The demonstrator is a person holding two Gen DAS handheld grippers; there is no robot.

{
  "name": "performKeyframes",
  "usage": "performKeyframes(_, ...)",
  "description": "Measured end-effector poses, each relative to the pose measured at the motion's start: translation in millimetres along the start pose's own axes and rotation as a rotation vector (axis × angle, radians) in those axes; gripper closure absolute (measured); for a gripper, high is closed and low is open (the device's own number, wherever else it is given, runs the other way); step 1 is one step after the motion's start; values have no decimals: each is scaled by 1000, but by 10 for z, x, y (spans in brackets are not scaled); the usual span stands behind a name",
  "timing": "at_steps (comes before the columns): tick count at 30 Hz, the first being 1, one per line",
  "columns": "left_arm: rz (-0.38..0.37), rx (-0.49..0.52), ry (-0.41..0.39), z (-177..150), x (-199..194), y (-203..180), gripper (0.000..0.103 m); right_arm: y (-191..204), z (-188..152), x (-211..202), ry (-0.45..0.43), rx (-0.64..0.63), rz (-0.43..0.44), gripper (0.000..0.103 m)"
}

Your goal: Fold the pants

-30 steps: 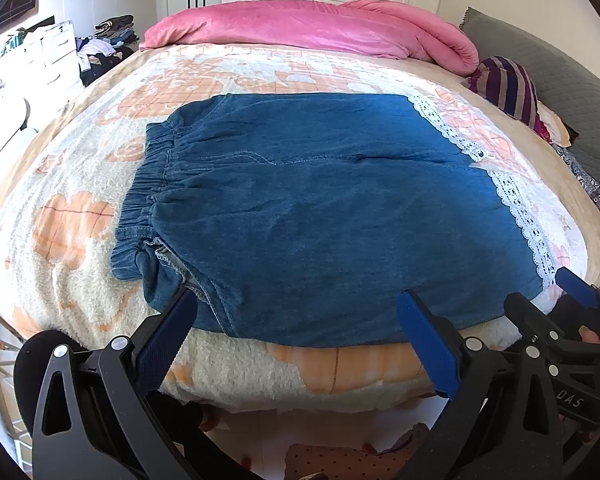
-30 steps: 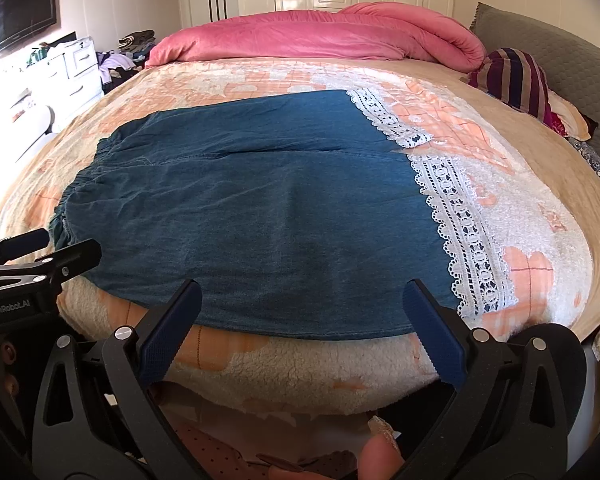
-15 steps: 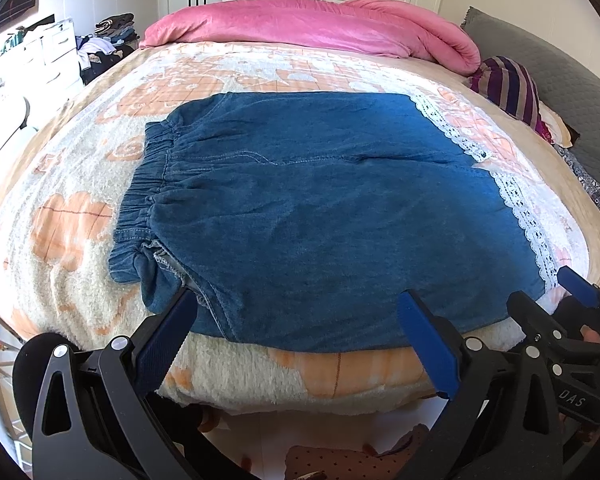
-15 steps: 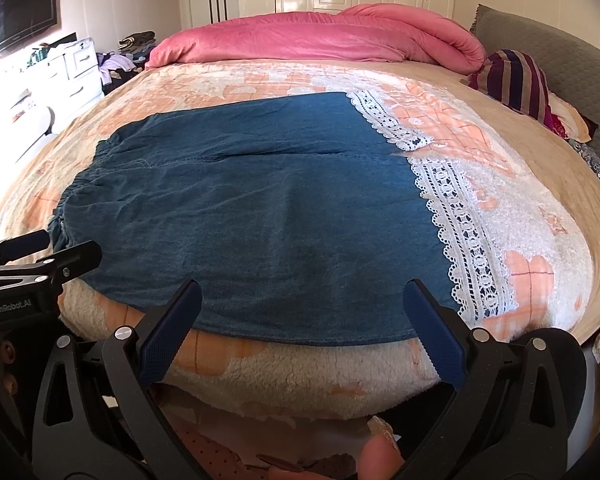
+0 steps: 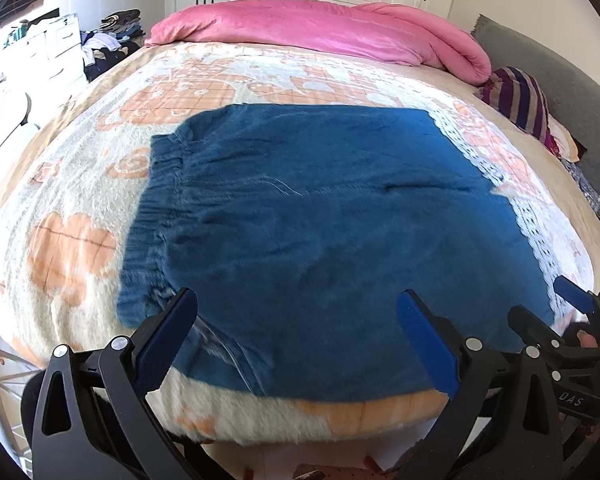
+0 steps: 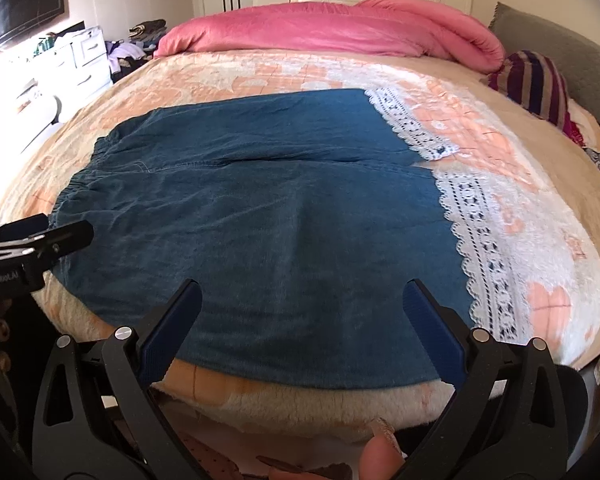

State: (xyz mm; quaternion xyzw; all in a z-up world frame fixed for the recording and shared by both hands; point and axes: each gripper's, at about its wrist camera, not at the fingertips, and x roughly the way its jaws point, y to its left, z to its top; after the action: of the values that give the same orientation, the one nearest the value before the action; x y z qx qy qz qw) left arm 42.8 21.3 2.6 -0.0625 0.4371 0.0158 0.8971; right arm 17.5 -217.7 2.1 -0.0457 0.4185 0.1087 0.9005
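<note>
Blue denim pants (image 5: pixel 320 220) (image 6: pixel 260 220) lie flat on the bed, with the elastic waistband (image 5: pixel 152 208) to the left and the white lace hem (image 5: pixel 540 248) (image 6: pixel 480 240) to the right. My left gripper (image 5: pixel 296 308) is open, its blue fingertips over the pants' near edge close to the waistband end. My right gripper (image 6: pixel 302 296) is open over the near edge toward the lace end. Each gripper also shows in the other's view: the right gripper (image 5: pixel 552 312) at the lace corner, the left gripper (image 6: pixel 56 232) at the waistband. Nothing is held.
The bed's peach and white fleece blanket (image 5: pixel 72 248) drops off just below the pants. A pink duvet (image 5: pixel 320 28) lies along the far side, with a striped pillow (image 5: pixel 520 96) and grey headboard (image 5: pixel 560 72) at right. White drawers (image 5: pixel 60 48) stand at left.
Both grippers have moved forward and up, so their fingertips now overlap the pants' near edge. The pants have not moved. Both stay open.
</note>
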Motion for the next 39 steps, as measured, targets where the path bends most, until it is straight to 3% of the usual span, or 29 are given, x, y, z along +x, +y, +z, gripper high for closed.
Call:
performKeyframes(16, 44, -65, -37, 625, 229, 429, 4, 323, 804, 449, -5, -109, 67, 8)
performKeyframes(21, 59, -93, -40, 845, 340, 623, 4, 361, 1021, 655, 33, -131, 89, 8)
performKeyframes(33, 147, -77, 52, 1382, 1009, 1147, 4, 799, 1662, 1228, 38, -328, 49, 8)
performKeyframes(39, 112, -117, 105, 1524, 1308, 1355, 4, 1064, 1855, 1484, 47, -398, 62, 8)
